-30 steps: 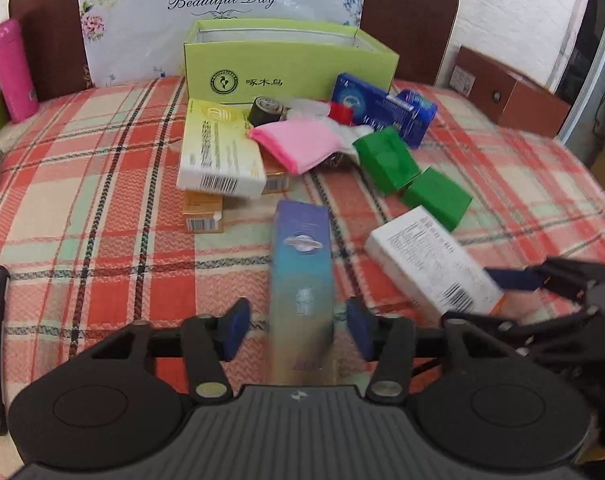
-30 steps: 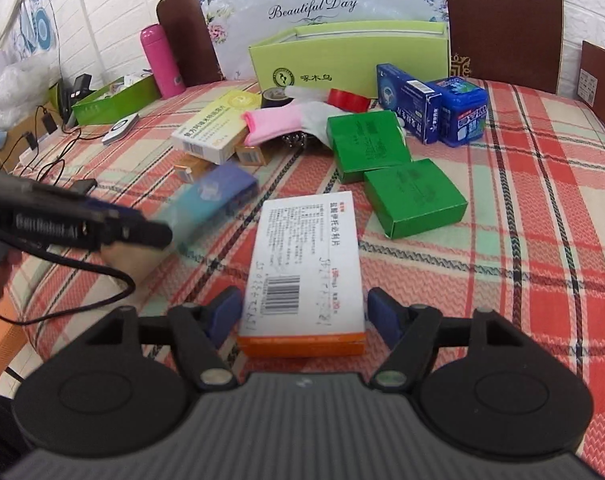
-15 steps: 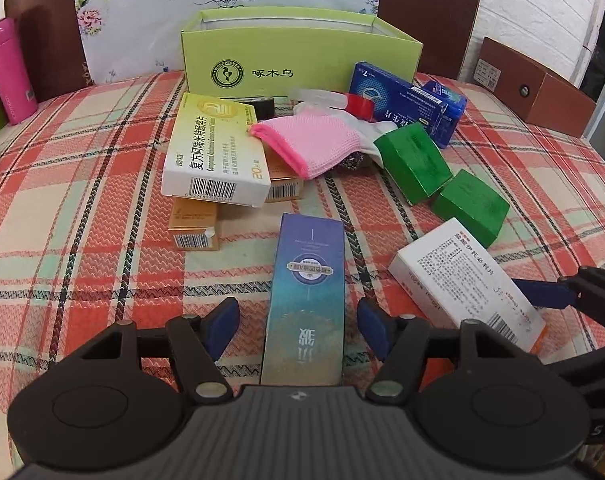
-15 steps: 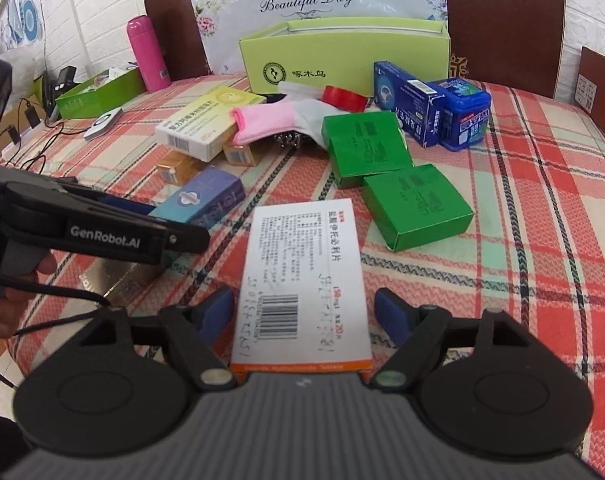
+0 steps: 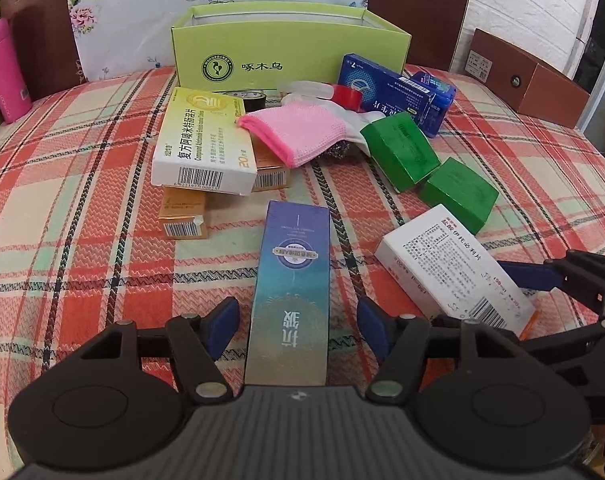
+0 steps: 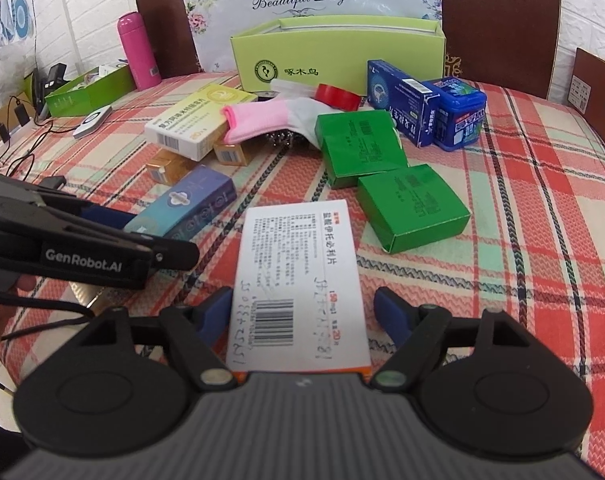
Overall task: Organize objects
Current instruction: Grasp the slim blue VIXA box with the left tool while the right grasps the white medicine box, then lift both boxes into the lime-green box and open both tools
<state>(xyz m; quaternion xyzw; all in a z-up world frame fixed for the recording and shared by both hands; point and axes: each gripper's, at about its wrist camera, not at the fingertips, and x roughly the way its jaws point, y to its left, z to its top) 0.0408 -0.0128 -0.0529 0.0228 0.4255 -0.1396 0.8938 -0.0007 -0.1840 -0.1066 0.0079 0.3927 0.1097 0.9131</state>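
Long blue-to-teal gradient carton (image 5: 292, 292) lies flat on the red-and-green plaid cloth of the bench (image 5: 82, 208), lengthwise between the fingers of the left tongs (image 5: 294, 318); both blue pads stand clear of its sides, so the tongs are open and hold nothing. White flat medicine box with barcode and orange edge (image 6: 300, 288) lies likewise between the fingers of the right tongs (image 6: 308, 314), also spread; the left pad sits just beside or touching the box edge, cannot tell which, and the right pad is clearly apart. No grip on either side. The two boxes lie near each other at the front of the bench, right of the gradient carton in the left view. Behind them: two green square boxes (image 6: 386, 176), a yellow-and-white medicine box (image 5: 206, 146) resting on small orange cartons, a pink knitted cloth (image 5: 298, 132), blue cartons (image 5: 386, 88). At the back stands the open lime-green cardboard box (image 5: 290, 56). Judgement: the step in hand is straddling both items before pickup. Next move calls for closing each pair squarely on the long sides, lifting, and carrying toward the lime-green box, the likely destination.
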